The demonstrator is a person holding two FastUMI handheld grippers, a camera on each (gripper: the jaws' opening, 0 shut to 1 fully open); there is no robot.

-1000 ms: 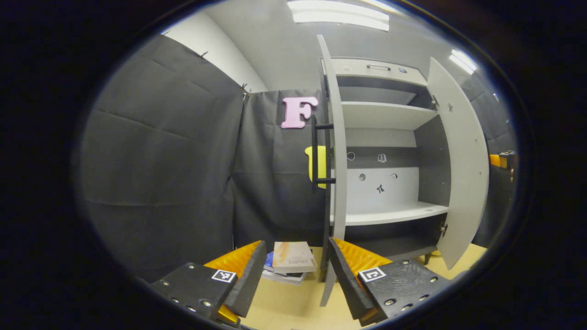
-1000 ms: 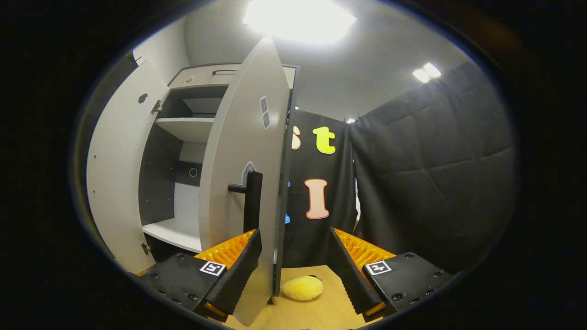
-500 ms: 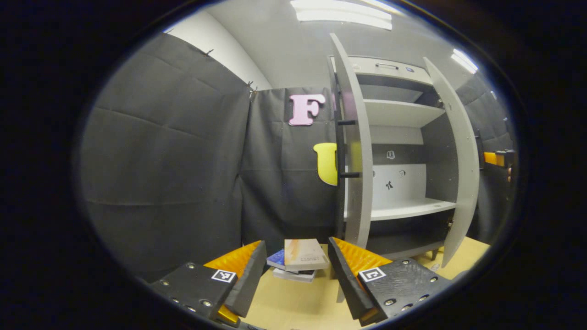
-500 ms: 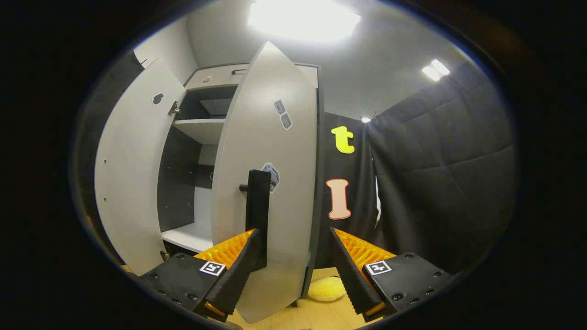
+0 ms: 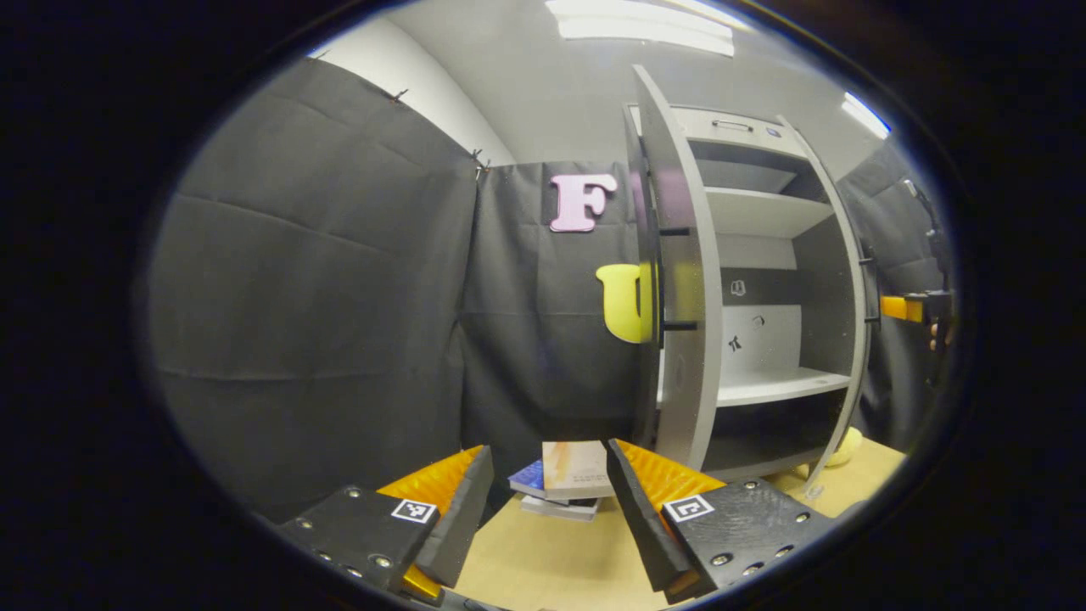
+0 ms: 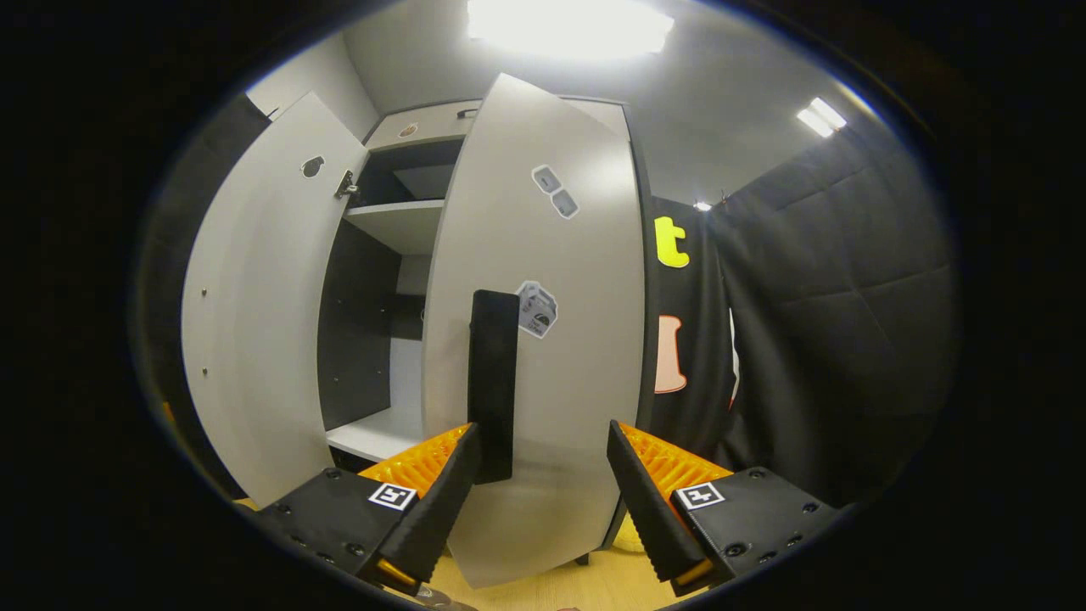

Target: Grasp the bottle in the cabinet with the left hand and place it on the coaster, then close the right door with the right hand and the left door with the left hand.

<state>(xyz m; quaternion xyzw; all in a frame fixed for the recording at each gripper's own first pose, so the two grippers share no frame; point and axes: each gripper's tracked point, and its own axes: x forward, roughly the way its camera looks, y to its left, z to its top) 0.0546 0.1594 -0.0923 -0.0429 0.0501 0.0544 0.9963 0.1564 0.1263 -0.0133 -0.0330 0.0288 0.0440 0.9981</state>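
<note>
In the left gripper view, the left gripper (image 5: 543, 509) hangs low over the wooden table (image 5: 551, 564) with its fingers spread apart and nothing between them. Just past the fingertips lies a small stack of books (image 5: 564, 485). Beyond it stands the grey cabinet (image 5: 768, 255), its left door (image 5: 679, 280) swung partway out and seen nearly edge-on, a dark bar handle (image 5: 653, 280) on its outer face. The right door (image 5: 853, 339) is a thin curved edge at the cabinet's far side, part closed. Between the two doors I can see bare shelves (image 5: 768, 386); I cannot spot the bottle or the coaster from here. At the far right edge the other gripper (image 5: 920, 307) reaches toward the right door, with a bit of a hand behind it.

In the right gripper view, the right gripper (image 6: 543, 501) sits close up against the outer face of the right door (image 6: 551, 339), fingers apart and gripping nothing. The door's black handle (image 6: 494, 382) stands upright just beside the left-hand finger; whether they touch I cannot tell. The left door (image 6: 263, 314) stands wide open at the left, and a shelf (image 6: 377, 428) shows in the gap between the doors.
</note>
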